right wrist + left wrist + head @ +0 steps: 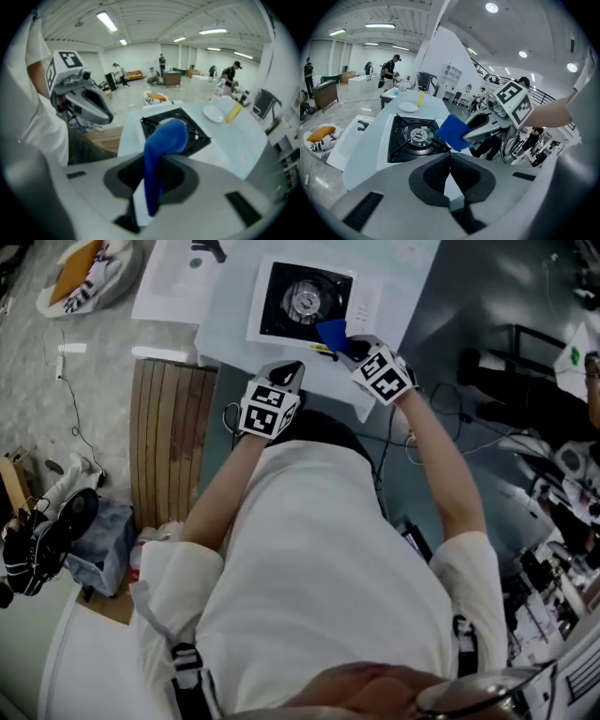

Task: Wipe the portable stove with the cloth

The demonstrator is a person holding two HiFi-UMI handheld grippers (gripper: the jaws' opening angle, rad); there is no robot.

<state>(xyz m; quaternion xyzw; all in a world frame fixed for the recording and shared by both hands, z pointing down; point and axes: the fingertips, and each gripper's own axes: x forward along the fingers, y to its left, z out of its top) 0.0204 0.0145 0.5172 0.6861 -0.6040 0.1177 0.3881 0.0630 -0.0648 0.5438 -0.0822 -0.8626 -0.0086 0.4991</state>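
Note:
The portable stove (305, 301) has a white body, a black top and a round burner, and it sits on the pale table (230, 329). My right gripper (330, 346) is shut on a blue cloth (331, 334), which hangs just off the stove's near right corner. In the right gripper view the cloth (159, 154) runs up out of the jaws in front of the stove (176, 126). My left gripper (289, 371) hovers over the table's near edge, left of the cloth. Its jaws are shut with nothing in them (450, 159). From the left gripper view, the cloth (452, 132) is above the stove's (415, 136) right edge.
A white plate (214, 112) and a yellow bottle (234, 111) stand on the table beyond the stove. A slatted wooden bench (169, 437) stands left of the table. Bags and cables lie on the floor. Other people work at tables far behind.

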